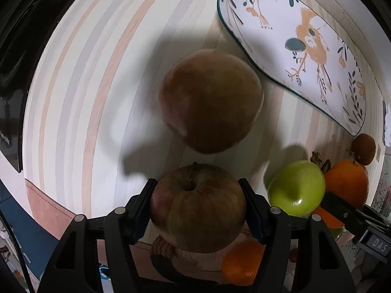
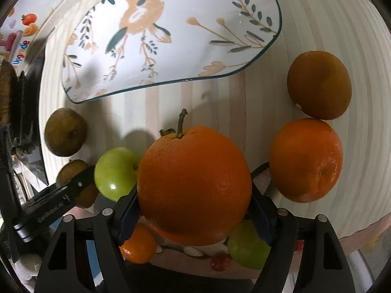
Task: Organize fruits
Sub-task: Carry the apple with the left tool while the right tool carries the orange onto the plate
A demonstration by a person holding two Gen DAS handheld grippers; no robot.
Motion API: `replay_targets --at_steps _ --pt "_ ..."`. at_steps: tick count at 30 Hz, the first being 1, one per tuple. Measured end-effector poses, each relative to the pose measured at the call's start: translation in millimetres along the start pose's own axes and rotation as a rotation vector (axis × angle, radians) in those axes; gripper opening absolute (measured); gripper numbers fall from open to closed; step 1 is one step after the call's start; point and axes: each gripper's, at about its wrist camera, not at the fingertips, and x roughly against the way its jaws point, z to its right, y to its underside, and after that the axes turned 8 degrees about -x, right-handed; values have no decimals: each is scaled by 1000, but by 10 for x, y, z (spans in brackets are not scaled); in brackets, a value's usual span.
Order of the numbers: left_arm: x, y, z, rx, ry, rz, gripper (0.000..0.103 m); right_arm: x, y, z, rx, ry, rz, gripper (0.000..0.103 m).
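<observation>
Left wrist view shows the left gripper (image 1: 197, 210) pointing down with its pads closed on a russet apple (image 1: 198, 207), stem up. The apple looks lifted clear of the striped tablecloth (image 1: 80, 92). A second, larger reddish apple (image 1: 211, 100) lies just beyond it, near the rim of the oval bird-patterned plate (image 1: 290, 48).

Right wrist view has the right gripper (image 2: 194, 205) straddling a stemmed orange (image 2: 194, 185). Whether both pads already press on it I cannot tell (the fruit hides the contact lines), so I judge this grip unfinished. To do it well, close squarely across the widest part and keep the stem pointing up before lifting.

Room is tight on that side: a green apple (image 2: 116, 173) touches or nearly touches the orange, with the other gripper's finger just beside it, and another orange (image 2: 306, 160) sits near the opposite pad. A straight vertical lift seems safest. The plate (image 2: 171, 36) is bare and offers open space; its raised rim needs clearing on approach.
</observation>
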Motion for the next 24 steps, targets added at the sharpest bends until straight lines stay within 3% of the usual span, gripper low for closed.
replay_targets --at_steps 3,5,13,18,24 --pt "48 98 -49 3 26 -5 64 82 58 10 8 -13 20 80" --pt "173 108 -108 28 29 -48 64 150 86 14 6 -31 28 80" --pt "786 40 -48 9 108 18 64 582 -167 86 -20 -125 72 79" --pt "1220 -477 179 -35 179 99 64 977 -563 131 -26 -168 128 79" --pt "1091 -1254 572 -118 117 115 64 1174 -1123 132 -5 -117 186 79"
